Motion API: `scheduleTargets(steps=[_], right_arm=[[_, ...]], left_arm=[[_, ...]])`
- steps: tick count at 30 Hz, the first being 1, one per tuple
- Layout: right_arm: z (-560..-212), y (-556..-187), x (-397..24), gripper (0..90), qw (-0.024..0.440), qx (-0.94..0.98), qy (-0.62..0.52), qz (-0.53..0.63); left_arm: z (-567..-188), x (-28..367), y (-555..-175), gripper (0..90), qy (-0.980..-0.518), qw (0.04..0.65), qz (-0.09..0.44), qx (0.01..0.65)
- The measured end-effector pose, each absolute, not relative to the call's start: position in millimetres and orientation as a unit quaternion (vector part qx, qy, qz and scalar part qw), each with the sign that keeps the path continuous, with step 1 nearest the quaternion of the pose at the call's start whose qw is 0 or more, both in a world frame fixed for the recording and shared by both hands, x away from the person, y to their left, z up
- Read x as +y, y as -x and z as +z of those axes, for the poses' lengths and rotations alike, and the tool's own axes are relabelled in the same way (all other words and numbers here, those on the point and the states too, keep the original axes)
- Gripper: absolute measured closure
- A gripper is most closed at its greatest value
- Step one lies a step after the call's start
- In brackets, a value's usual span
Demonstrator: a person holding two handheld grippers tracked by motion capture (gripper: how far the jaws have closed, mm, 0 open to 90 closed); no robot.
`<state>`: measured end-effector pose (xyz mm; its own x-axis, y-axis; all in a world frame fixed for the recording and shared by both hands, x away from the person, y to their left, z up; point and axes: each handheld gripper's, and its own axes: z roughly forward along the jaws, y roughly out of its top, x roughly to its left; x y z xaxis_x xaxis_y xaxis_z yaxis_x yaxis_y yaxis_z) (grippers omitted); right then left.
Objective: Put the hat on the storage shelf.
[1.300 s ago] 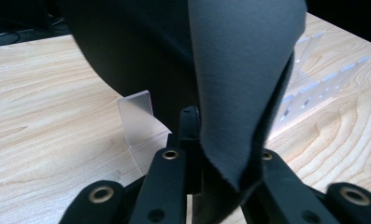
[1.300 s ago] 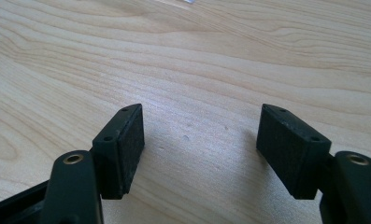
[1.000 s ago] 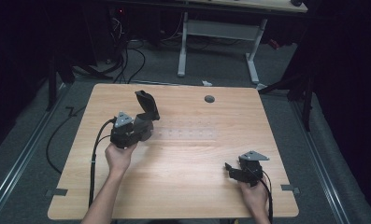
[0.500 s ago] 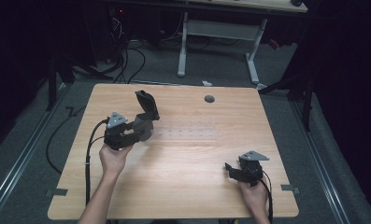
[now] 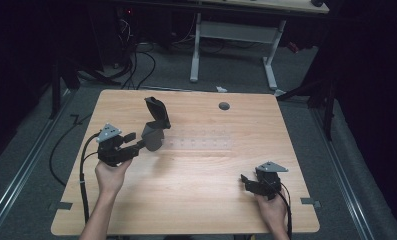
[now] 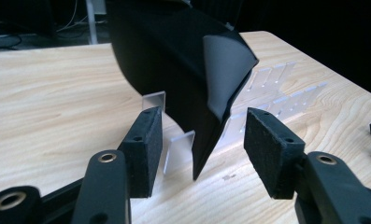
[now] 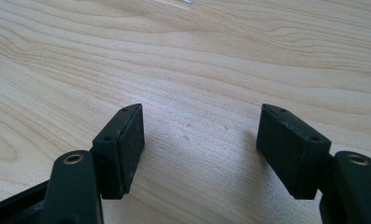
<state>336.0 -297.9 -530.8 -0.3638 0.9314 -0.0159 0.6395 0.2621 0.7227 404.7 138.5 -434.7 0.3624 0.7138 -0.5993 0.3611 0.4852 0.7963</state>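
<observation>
- Standing on the wooden table point(image 5: 196, 190), toward its left half, is a dark box point(image 5: 153, 136) with its hinged lid point(image 5: 157, 112) tipped up and open; it serves as the landmark for everything else.
- Left gripper point(image 5: 137, 143) sits just left of the box, jaws spread wide and closed on nothing; in the left gripper view its pads point(image 6: 145, 148) flank a black edge of the box point(image 6: 188, 70) without touching it.
- Right gripper point(image 5: 245, 182) rests well to the right of the box and nearer the person, low over bare wood, jaws also wide apart and empty.
- Handling, as a judgement: the box looks like rigid moulded plastic, light, with smooth walls that could slip (the lid may swing if nudged). Taking hold of the lower body across two opposite walls seems safer than pinching the lid.
- Contents: the box's inside cannot be made out from these views.
- Just right of the box lies a clear, faintly visible rack point(image 5: 206, 144) flat on the table; small clear upright tabs point(image 6: 179, 150) stand near the box's foot, and nothing is seen held in them.
</observation>
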Motion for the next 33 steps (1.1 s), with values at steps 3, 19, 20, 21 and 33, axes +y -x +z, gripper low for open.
scheduleTargets(steps=[3,19,20,21,33], right_arm=[[-530.8,-336.0,-297.9,32.5,0.228,0.761,-0.516,0.320],[-530.7,-336.0,-297.8,32.6,0.228,0.761,-0.517,0.320],[-530.8,-336.0,-297.8,32.6,0.228,0.761,-0.517,0.320],[-530.8,-336.1,-297.8,32.7,0.228,0.761,-0.517,0.320],[-530.7,-336.1,-297.7,32.7,0.228,0.760,-0.517,0.320]], left_arm=[[-435.5,144.2,-400.8,47.5,-0.488,0.655,0.140,0.559],[-439.2,160.4,-379.6,44.0,-0.481,0.652,0.132,0.571],[-439.4,160.9,-378.1,43.8,-0.484,0.652,0.134,0.568],[-439.4,161.4,-376.5,43.6,-0.485,0.653,0.134,0.567],[-451.7,157.0,-361.3,43.9,-0.490,0.646,0.151,0.566]])
